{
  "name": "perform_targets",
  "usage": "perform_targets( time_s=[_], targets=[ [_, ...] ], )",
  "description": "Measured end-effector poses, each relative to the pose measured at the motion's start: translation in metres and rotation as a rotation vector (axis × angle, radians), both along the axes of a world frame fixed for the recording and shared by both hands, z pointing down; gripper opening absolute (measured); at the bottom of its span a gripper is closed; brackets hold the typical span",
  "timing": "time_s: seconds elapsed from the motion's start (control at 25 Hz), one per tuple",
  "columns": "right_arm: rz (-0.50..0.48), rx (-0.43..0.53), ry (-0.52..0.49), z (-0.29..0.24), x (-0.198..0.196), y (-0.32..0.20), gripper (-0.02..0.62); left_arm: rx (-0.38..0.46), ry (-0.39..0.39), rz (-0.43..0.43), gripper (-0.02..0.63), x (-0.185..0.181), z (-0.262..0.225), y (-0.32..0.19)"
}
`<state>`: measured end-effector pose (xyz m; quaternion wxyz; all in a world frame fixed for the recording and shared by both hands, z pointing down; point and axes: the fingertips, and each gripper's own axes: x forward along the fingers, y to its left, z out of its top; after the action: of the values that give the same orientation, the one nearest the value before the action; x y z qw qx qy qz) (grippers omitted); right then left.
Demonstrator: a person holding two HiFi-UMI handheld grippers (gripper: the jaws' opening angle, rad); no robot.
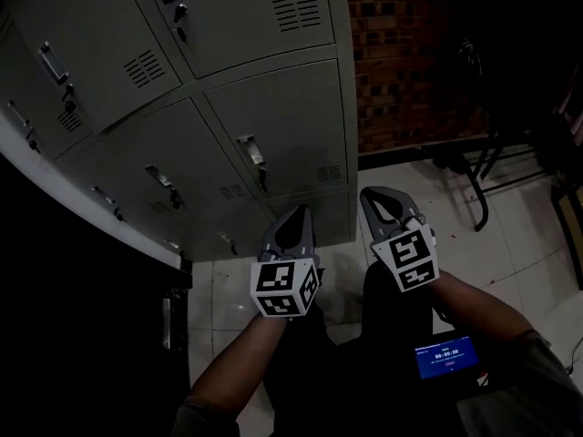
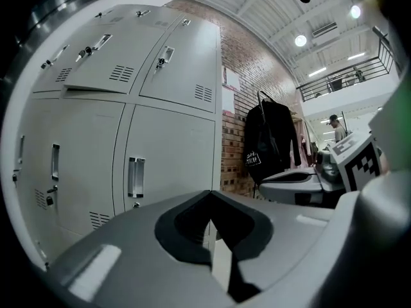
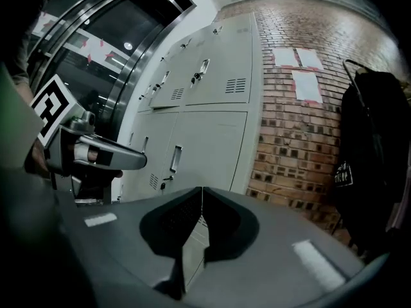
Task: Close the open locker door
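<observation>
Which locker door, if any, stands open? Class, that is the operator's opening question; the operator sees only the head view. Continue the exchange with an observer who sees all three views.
Observer: In the left gripper view, one upper locker door looks slightly ajar, its lower edge standing out.
Operator: Is the right gripper holding anything?
Observer: No; its jaws are together, with nothing between them.
Operator: Anything near the brick wall?
Observer: A black jacket hangs in front of it.
</observation>
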<state>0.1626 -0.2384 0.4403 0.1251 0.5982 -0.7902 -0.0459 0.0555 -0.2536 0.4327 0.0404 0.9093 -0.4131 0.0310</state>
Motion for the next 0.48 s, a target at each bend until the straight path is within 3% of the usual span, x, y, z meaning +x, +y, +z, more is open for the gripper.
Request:
perform_targets(
  time_s=[0.32,0.48],
  targets=[
    [0.012,-0.011,-0.013,0.004,0.016,0.08,0.009,0.012,-0.019,0.046,0.002,0.002,-0.006,0.066],
    [-0.027,-0.012,0.009,-0.002,0.009,0.107,0.009,0.011,-0.029,0.071,0.002,0.003,-0.008,0.099]
  ],
)
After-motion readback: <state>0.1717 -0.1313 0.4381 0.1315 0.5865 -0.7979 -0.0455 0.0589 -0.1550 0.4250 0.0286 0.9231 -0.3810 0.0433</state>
